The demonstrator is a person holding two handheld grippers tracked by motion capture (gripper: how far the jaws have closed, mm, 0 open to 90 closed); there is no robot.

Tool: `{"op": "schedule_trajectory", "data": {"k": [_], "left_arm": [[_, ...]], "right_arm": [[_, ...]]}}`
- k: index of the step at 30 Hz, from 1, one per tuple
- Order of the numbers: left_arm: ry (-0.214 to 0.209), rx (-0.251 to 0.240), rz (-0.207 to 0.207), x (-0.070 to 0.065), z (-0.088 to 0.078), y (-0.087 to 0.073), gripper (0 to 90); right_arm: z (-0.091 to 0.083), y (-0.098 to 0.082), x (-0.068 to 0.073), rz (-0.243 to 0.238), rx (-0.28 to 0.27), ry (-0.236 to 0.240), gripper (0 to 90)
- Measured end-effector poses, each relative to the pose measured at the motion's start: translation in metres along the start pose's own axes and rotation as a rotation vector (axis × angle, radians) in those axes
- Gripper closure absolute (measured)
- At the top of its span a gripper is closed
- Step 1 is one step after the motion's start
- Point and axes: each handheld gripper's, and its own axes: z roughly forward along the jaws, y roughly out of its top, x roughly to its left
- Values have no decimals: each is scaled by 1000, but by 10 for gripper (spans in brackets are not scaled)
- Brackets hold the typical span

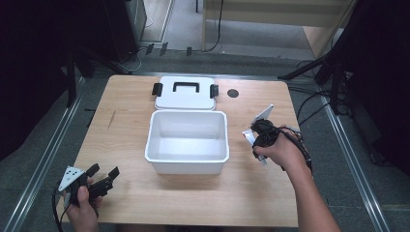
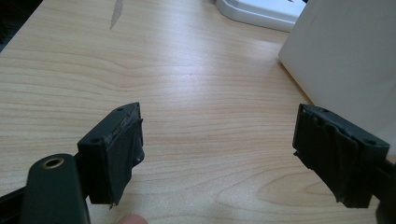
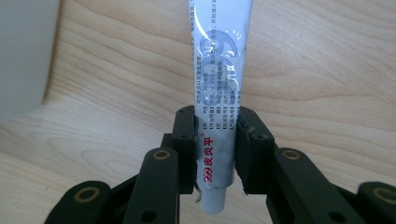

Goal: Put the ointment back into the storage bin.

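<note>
The bench is light wood with a darker wavy grain; a small black round spot sits near its upper right edge. At frame centre, the open storage box is plain white. Above it, the lid is white with a black handle and two black latches. The ointment tube is silver-white with grey lettering, a pale blue emblem, red characters near its lower end and a white cap. The right gripper and the left gripper are black.
</note>
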Motion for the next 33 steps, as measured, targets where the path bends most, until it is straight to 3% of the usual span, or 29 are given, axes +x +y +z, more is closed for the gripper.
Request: {"op": "schedule_trajectory", "data": {"k": [19, 26, 33], "left_arm": [[-5, 11, 1, 1, 0, 0, 169], [-4, 10, 0, 1, 1, 1, 169], [-5, 12, -2, 1, 1, 1, 169]], "right_arm": [[-62, 19, 21, -44, -68, 40, 728], [-80, 28, 33, -67, -93, 43, 728], [-87, 34, 45, -93, -105, 55, 728]]}}
